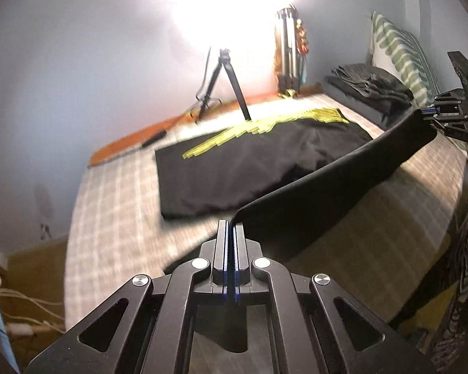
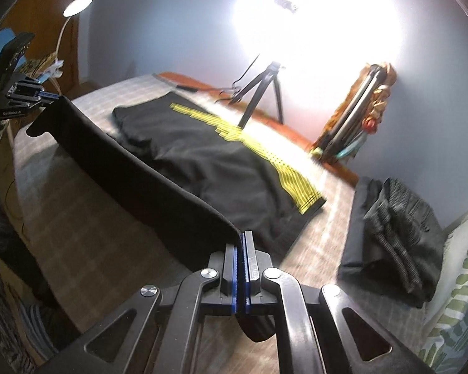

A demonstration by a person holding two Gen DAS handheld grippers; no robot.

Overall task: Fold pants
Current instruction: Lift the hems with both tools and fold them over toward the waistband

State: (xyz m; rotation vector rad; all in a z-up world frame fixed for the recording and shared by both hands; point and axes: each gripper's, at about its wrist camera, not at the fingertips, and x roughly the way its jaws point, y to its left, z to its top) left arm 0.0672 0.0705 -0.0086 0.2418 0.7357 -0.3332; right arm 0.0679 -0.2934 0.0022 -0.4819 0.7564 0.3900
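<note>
Black pants with a yellow side stripe (image 1: 265, 155) lie on the checked bed, partly flat. One long edge is lifted and stretched taut between my two grippers. My left gripper (image 1: 231, 227) is shut on one end of that edge, near the bed's front. My right gripper (image 2: 243, 240) is shut on the other end; it also shows at the right of the left wrist view (image 1: 427, 112). The left gripper shows at the far left of the right wrist view (image 2: 54, 98). In the right wrist view the pants (image 2: 202, 155) spread behind the raised edge.
A pile of folded dark clothes (image 2: 396, 233) lies beside a green striped pillow (image 2: 458, 296). A black tripod (image 1: 224, 87) stands at the bed's far side under a glaring lamp. A folded frame (image 1: 288, 50) leans on the wall. The bed (image 1: 109, 212) has a wooden rim.
</note>
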